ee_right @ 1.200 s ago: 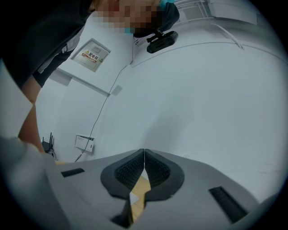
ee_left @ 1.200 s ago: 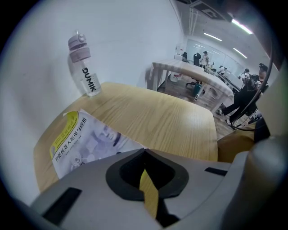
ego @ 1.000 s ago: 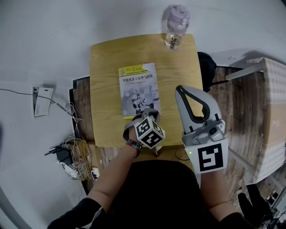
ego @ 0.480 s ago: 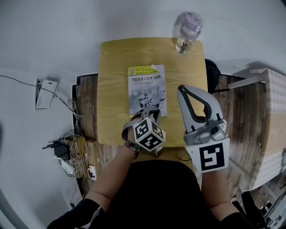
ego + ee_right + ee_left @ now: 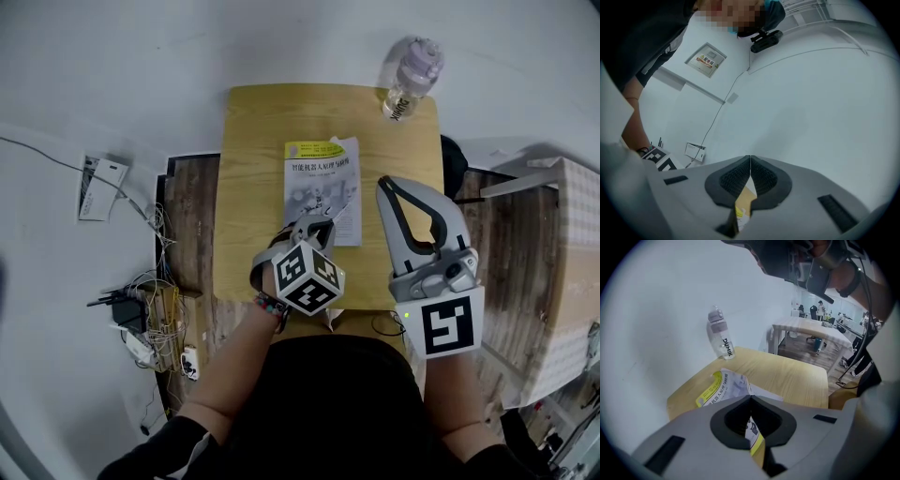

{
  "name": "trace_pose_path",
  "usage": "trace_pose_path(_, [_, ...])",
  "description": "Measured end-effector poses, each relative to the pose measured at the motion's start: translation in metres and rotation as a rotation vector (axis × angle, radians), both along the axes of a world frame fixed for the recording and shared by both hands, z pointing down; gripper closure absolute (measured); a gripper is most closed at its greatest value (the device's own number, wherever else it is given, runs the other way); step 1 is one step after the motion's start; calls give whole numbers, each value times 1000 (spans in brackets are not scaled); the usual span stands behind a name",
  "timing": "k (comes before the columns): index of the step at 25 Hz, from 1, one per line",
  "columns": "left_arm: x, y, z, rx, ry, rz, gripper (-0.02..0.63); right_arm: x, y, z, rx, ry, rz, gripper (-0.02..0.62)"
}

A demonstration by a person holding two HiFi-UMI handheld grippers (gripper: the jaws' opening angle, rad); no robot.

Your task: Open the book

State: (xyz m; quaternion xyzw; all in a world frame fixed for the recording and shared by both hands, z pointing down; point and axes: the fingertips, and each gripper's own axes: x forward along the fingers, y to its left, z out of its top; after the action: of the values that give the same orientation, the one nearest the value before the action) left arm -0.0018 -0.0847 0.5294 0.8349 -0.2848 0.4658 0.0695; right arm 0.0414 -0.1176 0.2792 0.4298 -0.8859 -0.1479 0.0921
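Presently I log one book (image 5: 319, 183), white cover with a yellow band at its far end, lying near the middle of a pale wooden tabletop (image 5: 253, 169). Its cover is raised at the near edge and arches off the pages beneath. The left gripper view shows that arch climbing to the tips.

Left tongs (image 5: 319, 222): pressed together on the near edge of the book's cover, pointing steeply down from the near side of the tabletop. I see the cover's printed edge running through the opening just behind the tips.

Marker cube (image 5: 307, 277): part of the left tongs, over the tabletop's near edge.

Right tongs (image 5: 384, 185): closed tip to tip with nothing between them, held level above the tabletop just right of the book and apart from it. The right gripper view faces a white wall, and I see a sliver of tabletop and book below through the gap behind the tips.

Bottle (image 5: 411, 75): clear, pale lilac lid, upright at the far right corner of the tabletop, well apart from the book.

Cables (image 5: 141, 309): a tangle on the floor left of the tabletop.

Wristband (image 5: 273, 304): beaded, on the person's left wrist, just behind the marker cube.
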Motion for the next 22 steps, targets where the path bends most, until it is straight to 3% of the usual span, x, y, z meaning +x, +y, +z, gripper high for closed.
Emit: trace_pose_path(22, [-95, -16, -32, 120, -11, -148, 595, -50, 9, -22, 63, 16, -20, 566])
